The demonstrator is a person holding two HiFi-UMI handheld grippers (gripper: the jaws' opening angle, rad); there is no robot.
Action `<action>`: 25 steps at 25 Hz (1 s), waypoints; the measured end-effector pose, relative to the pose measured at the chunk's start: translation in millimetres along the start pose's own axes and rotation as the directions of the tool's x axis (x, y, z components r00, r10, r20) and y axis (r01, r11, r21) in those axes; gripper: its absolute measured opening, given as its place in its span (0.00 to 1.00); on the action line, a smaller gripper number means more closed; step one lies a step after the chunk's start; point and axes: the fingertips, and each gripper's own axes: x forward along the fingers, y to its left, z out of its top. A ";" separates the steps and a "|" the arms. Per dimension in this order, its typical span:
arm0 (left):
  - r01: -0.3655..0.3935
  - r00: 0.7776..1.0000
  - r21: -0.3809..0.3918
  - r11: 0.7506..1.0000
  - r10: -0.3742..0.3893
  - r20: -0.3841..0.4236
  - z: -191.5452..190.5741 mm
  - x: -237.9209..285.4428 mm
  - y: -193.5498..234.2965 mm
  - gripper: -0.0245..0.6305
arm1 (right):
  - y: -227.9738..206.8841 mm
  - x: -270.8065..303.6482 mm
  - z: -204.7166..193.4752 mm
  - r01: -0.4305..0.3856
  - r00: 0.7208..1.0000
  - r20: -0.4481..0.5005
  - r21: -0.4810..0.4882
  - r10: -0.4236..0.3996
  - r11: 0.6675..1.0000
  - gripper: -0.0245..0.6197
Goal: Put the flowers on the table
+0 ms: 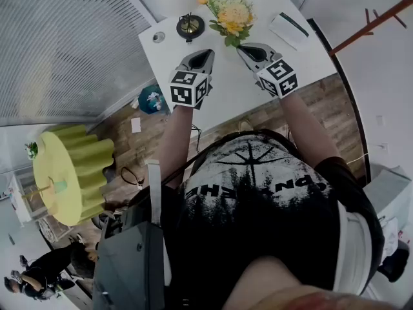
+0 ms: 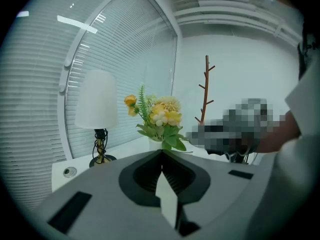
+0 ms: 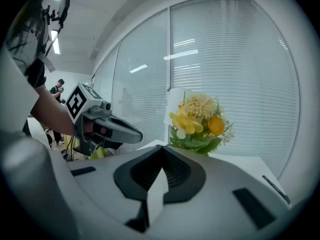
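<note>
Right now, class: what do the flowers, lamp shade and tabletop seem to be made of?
Flowers: probably artificial, fabric or plastic; stiff, evenly bright petals. Lamp shade: matt white, perhaps fabric; no glare. Tabletop: smooth white, likely laminate; flat, seamless surface.

A white bench (image 1: 227,90) stands on a wood-plank floor (image 1: 155,141) beside tall windows covered by closed white blinds (image 1: 58,44). A small lamp (image 1: 190,26) sits near the bench's far left corner. A brown, branch-like coat stand (image 1: 377,22) stands to the right.

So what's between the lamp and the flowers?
Nothing. The head view shows only bare white table between the lamp and the flowers.
</note>
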 end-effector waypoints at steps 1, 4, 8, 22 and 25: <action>0.000 1.000 0.000 1.000 0.000 0.001 0.1 -0.3 0.1 0.06 | -0.5 -0.2 -0.5 0.002 1.000 -0.001 0.004 -0.002 1.000 0.06; -0.002 1.000 0.002 1.000 0.002 0.002 0.3 -0.9 0.5 0.06 | -2.2 -0.7 -1.7 0.005 1.000 -0.004 0.017 -0.005 1.000 0.06; -0.007 1.000 0.000 1.000 0.007 0.003 0.6 -2.3 1.4 0.06 | -3.2 -0.8 -2.7 0.008 1.000 -0.009 0.024 -0.007 1.000 0.06; -0.013 1.000 -0.001 1.000 0.013 -0.003 -0.4 2.5 4.0 0.05 | -6.2 2.2 -4.8 0.004 1.000 -0.012 0.018 -0.004 1.000 0.06; -0.016 1.000 -0.001 1.000 0.016 -0.004 0.5 2.5 4.8 0.05 | -7.1 2.4 -4.6 0.004 1.000 -0.014 0.017 -0.004 1.000 0.06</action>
